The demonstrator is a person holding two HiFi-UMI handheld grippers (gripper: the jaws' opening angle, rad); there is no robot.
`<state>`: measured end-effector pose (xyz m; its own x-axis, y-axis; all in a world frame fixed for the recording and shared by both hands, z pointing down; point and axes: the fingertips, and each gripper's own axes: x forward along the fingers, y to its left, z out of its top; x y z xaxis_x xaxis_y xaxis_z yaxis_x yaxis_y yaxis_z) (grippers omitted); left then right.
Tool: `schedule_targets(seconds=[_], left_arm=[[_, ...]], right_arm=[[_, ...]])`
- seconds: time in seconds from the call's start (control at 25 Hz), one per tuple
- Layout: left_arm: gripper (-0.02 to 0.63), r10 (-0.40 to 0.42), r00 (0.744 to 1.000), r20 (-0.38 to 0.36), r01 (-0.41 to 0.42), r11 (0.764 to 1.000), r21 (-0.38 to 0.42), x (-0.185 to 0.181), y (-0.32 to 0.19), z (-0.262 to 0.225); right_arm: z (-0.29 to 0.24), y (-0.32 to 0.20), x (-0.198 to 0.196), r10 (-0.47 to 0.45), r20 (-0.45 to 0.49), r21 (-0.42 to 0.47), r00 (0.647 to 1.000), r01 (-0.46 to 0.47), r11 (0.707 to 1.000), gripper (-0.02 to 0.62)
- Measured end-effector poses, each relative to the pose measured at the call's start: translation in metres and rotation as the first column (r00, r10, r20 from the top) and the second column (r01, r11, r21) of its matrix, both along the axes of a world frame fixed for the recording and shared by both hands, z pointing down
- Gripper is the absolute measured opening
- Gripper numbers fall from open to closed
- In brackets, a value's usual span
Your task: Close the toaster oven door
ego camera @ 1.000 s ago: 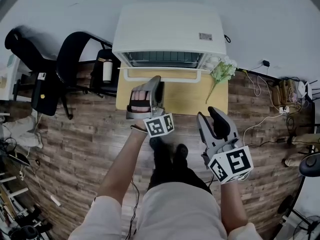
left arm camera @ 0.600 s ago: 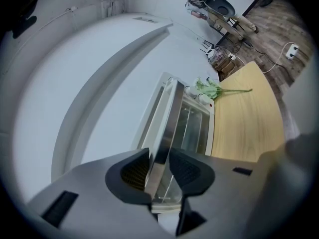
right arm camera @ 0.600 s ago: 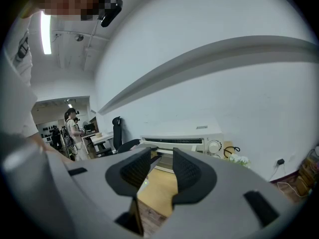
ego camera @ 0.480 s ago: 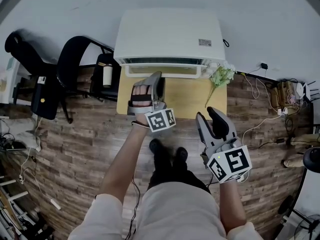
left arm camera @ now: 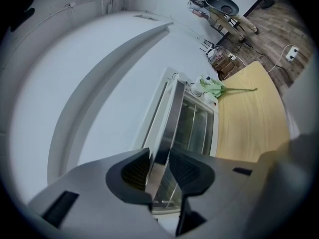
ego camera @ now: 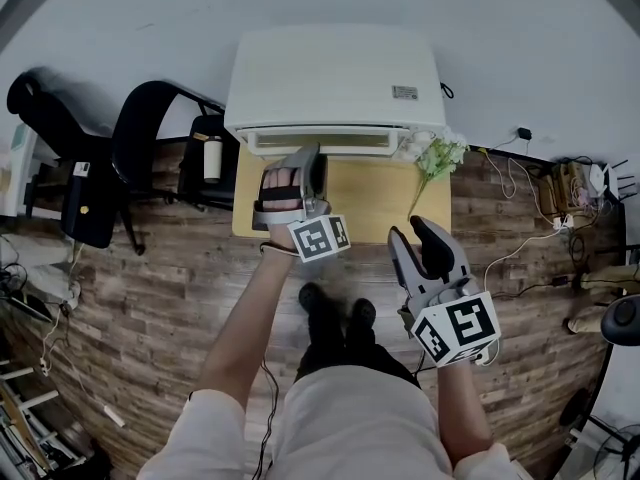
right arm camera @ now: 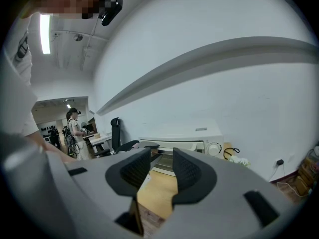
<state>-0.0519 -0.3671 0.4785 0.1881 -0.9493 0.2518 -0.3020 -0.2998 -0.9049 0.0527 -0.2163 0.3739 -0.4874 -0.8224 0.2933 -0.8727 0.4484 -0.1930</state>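
The white toaster oven (ego camera: 335,73) stands at the back of a small wooden table (ego camera: 385,203). Its glass door (left arm camera: 197,126) is tipped up close to the oven front, with only a narrow gap showing. My left gripper (ego camera: 303,168) reaches to the door's handle bar (ego camera: 350,144). In the left gripper view the metal handle (left arm camera: 172,113) runs between the two pads and fills the gap, so the left gripper (left arm camera: 159,168) is shut on it. My right gripper (ego camera: 425,243) hangs back over the table's front right corner. The right gripper (right arm camera: 162,171) is open and holds nothing; it faces the oven (right arm camera: 189,133).
A sprig of artificial flowers (ego camera: 435,158) lies by the oven's right front corner. Black office chairs (ego camera: 150,128) stand left of the table. Cables and a power strip (ego camera: 545,173) lie on the wood floor at the right. A person (right arm camera: 75,128) stands far off in the background.
The oven door has swung up from partly open to almost against the oven front. My left gripper moved toward the oven with the handle. The right gripper stayed put.
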Motion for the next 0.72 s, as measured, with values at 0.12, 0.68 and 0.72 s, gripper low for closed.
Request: schedule_targets(seconds=[0.12, 0.68, 0.72], left_arm=[[0.123, -0.006, 1.000, 0.000, 0.006, 1.000, 0.000, -0.0005, -0.0033, -0.0003], [0.123, -0.005, 1.000, 0.006, 0.005, 1.000, 0.006, -0.0002, -0.0087, -0.0017], [0.123, -0.004, 1.000, 0.009, 0.004, 1.000, 0.004, -0.0001, -0.0087, -0.0017]], right_arm=[[0.0016, -0.0010, -0.0020, 0.000, 0.001, -0.003, 1.000, 0.000, 1.000, 0.123], [0.0030, -0.0079, -0.0047, -0.001, 0.001, -0.006, 1.000, 0.001, 1.000, 0.123], [0.0029, -0.0080, -0.0046, -0.001, 0.000, -0.007, 1.000, 0.001, 1.000, 0.123]])
